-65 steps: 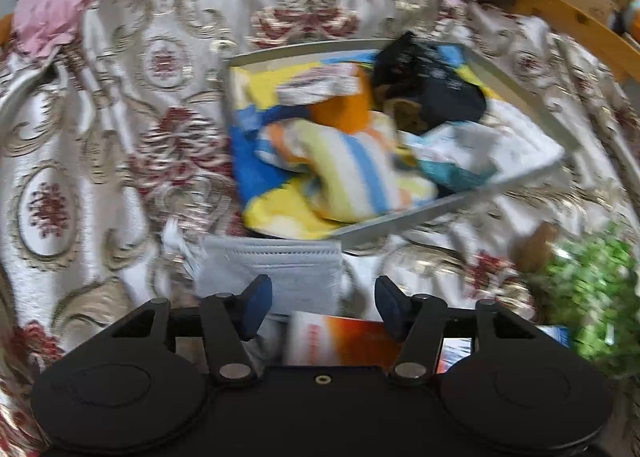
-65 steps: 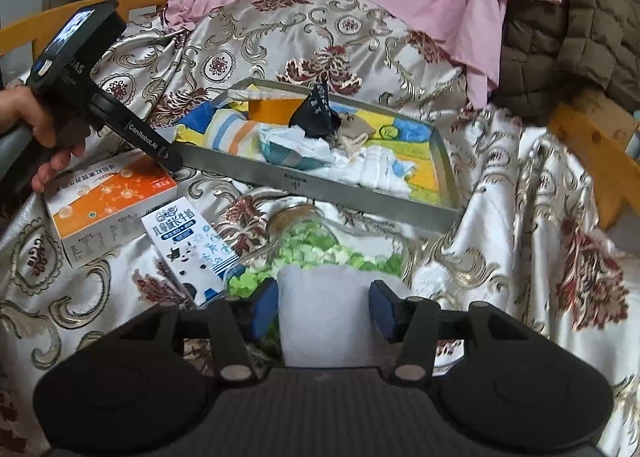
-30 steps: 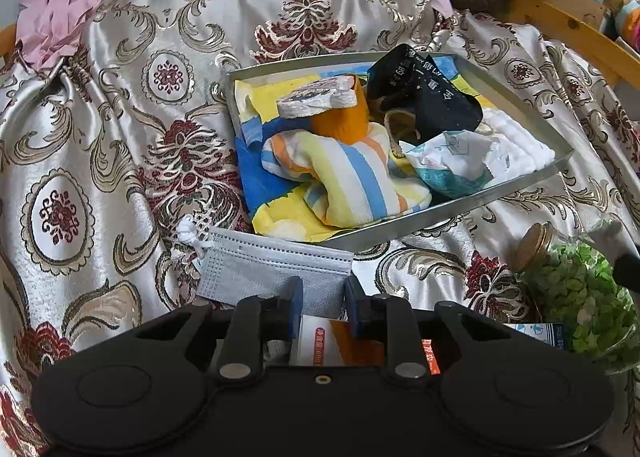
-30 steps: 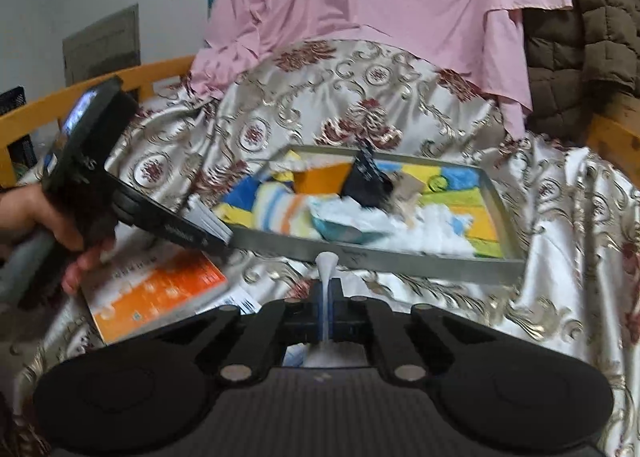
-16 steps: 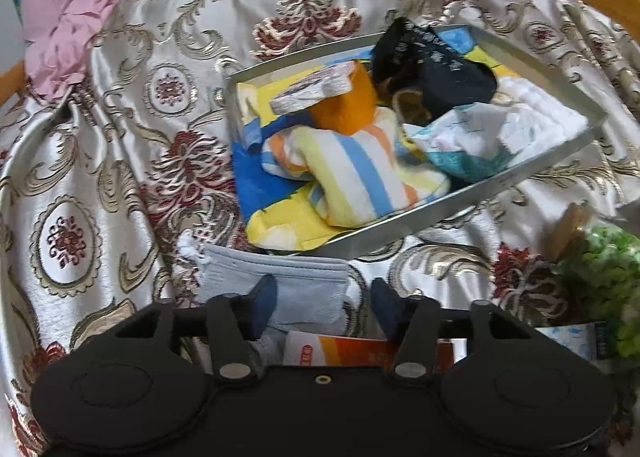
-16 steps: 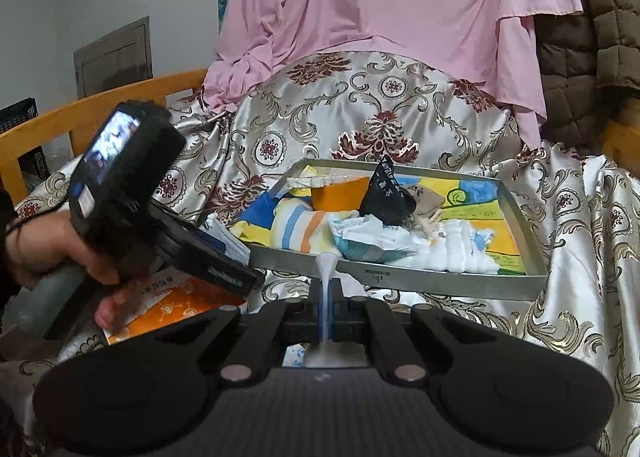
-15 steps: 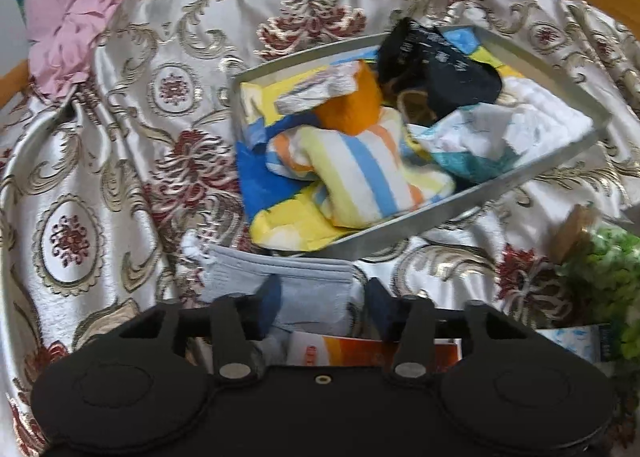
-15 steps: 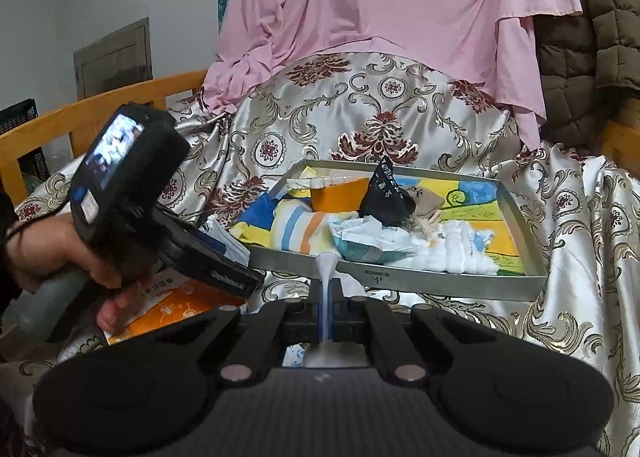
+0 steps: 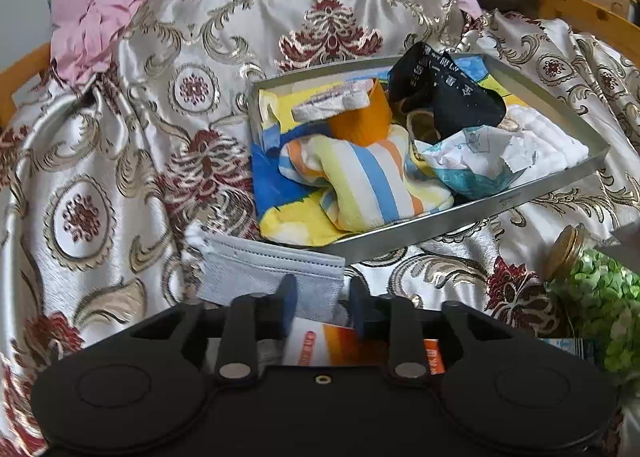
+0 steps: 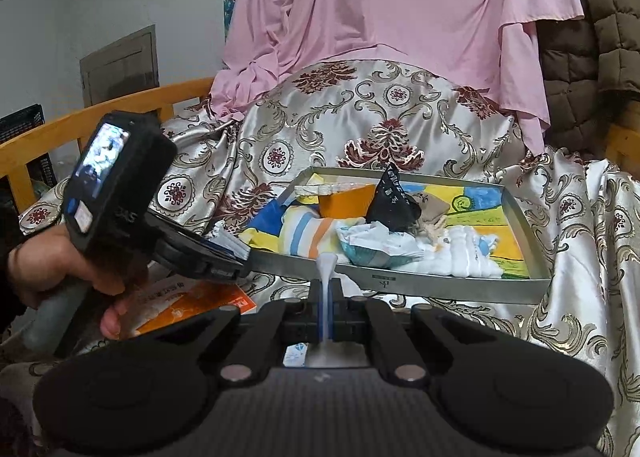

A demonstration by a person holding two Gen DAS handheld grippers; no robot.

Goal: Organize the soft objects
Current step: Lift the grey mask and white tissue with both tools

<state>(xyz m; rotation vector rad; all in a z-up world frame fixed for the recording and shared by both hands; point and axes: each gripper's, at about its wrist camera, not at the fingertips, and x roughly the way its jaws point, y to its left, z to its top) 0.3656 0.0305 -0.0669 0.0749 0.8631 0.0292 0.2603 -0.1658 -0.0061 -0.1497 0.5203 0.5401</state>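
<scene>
Fingers of left gripper (image 9: 322, 307) reopened since a second ago, now closing again, pale grey pleated face mask (image 9: 272, 277) between them, ungrasped. Right gripper (image 10: 326, 307) stays clenched on thin white sheet (image 10: 325, 277). Silver metal tray (image 9: 460, 217) just beyond mask.

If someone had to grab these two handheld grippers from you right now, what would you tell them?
Left gripper: jaws closing around the grey face mask, which lies on the cloth just outside the metal tray; not gripped yet.
Right gripper: shut on a thin white soft item, held in front of the tray.
Done: striped cloth, black pouch and white cloths already sit in the tray.
Left: mask and white item go in.
</scene>
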